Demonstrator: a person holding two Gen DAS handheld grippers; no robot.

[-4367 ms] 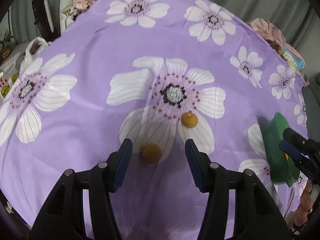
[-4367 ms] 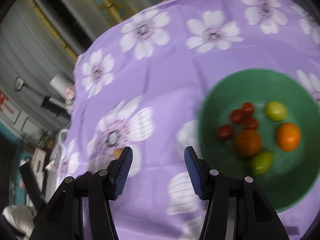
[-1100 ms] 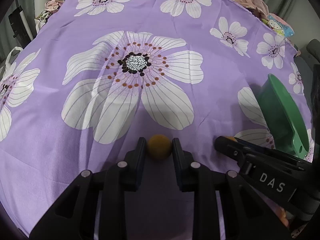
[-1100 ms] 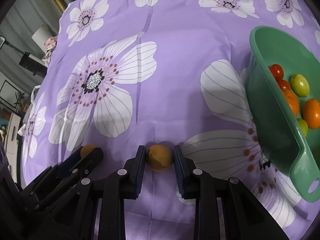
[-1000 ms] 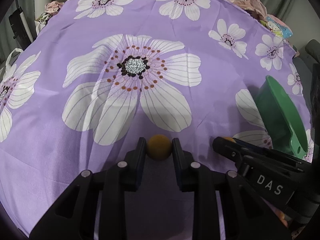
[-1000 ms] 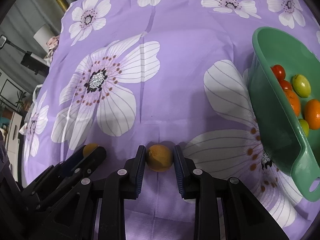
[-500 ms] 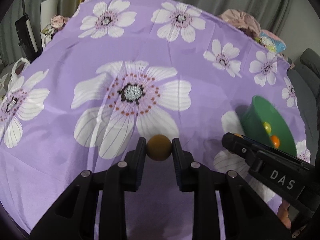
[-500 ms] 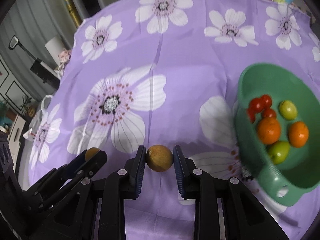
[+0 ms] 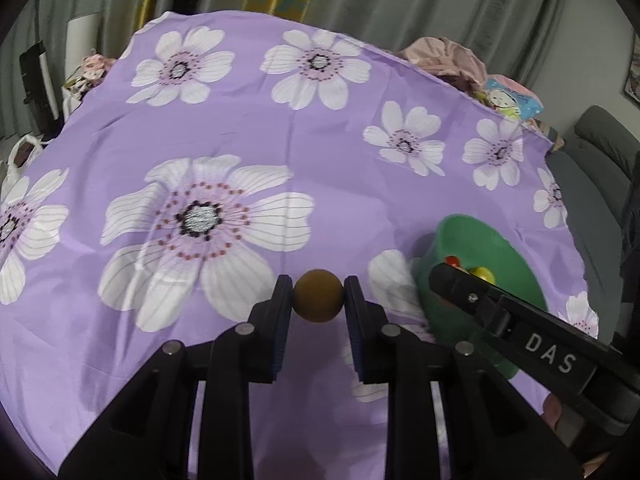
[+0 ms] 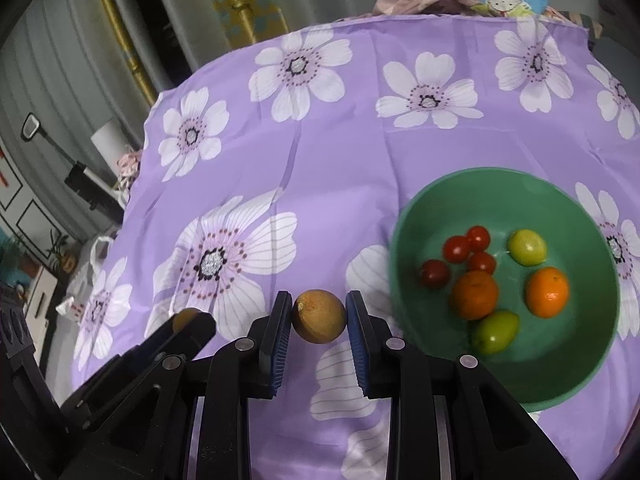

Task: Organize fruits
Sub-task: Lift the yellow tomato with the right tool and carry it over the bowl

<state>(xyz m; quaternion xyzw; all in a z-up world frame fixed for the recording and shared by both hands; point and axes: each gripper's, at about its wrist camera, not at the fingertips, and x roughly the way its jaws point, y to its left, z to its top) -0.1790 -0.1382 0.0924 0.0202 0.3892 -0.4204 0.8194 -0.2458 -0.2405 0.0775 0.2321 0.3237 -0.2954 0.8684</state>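
Observation:
My left gripper (image 9: 319, 298) is shut on a small round brown fruit (image 9: 319, 295) and holds it above the purple flowered cloth. My right gripper (image 10: 319, 317) is shut on a second brown fruit (image 10: 319, 316), also lifted off the cloth. A green bowl (image 10: 404, 220) sits to the right of it and holds several red tomatoes (image 10: 466, 246), two oranges (image 10: 475, 295) and two green fruits (image 10: 527, 247). The bowl (image 9: 516, 256) also shows at the right of the left wrist view, partly behind the right gripper's arm (image 9: 516, 328). The left gripper's arm (image 10: 176, 340) shows at lower left in the right wrist view.
The purple cloth with white flowers (image 9: 288, 132) covers a round table. Pink fabric and a cartoon cushion (image 9: 508, 98) lie at the far right edge. Curtains hang behind. A grey sofa (image 9: 600, 148) stands to the right, a white bag (image 10: 94, 264) to the left.
Both grippers have risen off the cloth, each with its brown fruit held. The views now look from higher up, and the inside of the bowl has come into sight.

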